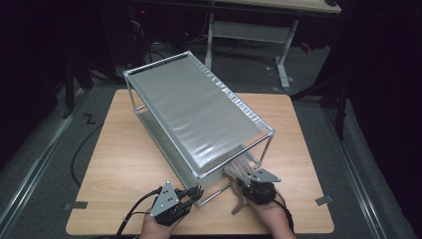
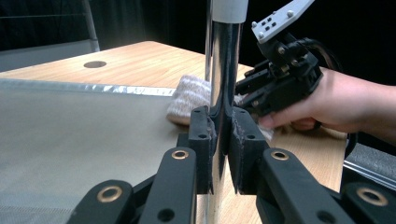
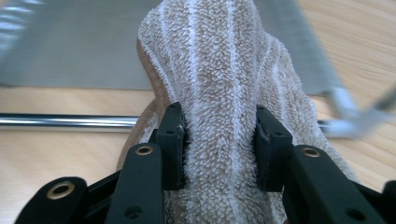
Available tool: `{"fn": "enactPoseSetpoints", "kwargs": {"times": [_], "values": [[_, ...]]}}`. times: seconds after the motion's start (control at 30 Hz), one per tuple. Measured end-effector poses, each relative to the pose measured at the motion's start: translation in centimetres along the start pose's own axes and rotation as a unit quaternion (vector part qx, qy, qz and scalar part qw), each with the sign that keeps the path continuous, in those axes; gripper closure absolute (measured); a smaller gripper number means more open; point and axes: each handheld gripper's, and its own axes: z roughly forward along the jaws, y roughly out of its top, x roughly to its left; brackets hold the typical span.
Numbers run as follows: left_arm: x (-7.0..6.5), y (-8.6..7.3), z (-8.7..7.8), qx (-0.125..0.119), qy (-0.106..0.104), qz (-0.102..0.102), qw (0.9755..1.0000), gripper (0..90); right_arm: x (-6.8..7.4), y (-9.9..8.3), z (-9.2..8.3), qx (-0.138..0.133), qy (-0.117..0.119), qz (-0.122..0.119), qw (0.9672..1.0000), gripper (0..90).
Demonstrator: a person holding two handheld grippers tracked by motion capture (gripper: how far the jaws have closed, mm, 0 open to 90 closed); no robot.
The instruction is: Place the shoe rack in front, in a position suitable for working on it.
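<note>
Bunching up between the jaws of the right gripper (image 3: 218, 149), a beige towel (image 3: 224, 84) with thin white stripes is pinched at its fold, the pads pressing into the pile on both sides with the jaws partly closed around the thick cloth. In the high view the towel (image 1: 238, 172) lies at the near right end of a two-tier metal rack (image 1: 194, 112), reaching in onto the lower shelf under the grey top shelf, with part of it hanging down to the wooden table (image 1: 124, 164). The right gripper (image 1: 251, 185) sits just at that open end of the rack, held in a hand (image 1: 271, 214) that comes in from the bottom edge.

The left gripper (image 2: 220, 140) is clamped tight on the rack's near corner post (image 2: 224, 70), a shiny chrome tube that stands upright between its pads. From above, this left gripper (image 1: 186, 195) meets the post at the rack's near corner, close beside the right one. Past the post, the left gripper view shows the grey mesh of the lower shelf (image 2: 70, 135), the towel (image 2: 189, 95) on its far edge, and the other hand (image 2: 345, 107) with its gripper.

The rack stands slantwise across the table.
</note>
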Motion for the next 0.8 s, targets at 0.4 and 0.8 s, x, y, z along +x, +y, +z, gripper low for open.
{"fn": "enactPoseSetpoints", "kwargs": {"times": [0.4,0.8], "values": [[0.2,0.0,0.0,0.0,0.003,-0.001,1.0,80.4,6.8,1.1,0.2,-0.002,0.104,-0.076,0.9917,60.8],[0.2,0.0,0.0,0.0,0.004,0.0,1.0,80.4,9.2,1.3,0.0,-0.006,0.134,-0.112,0.9846,61.3]]}}
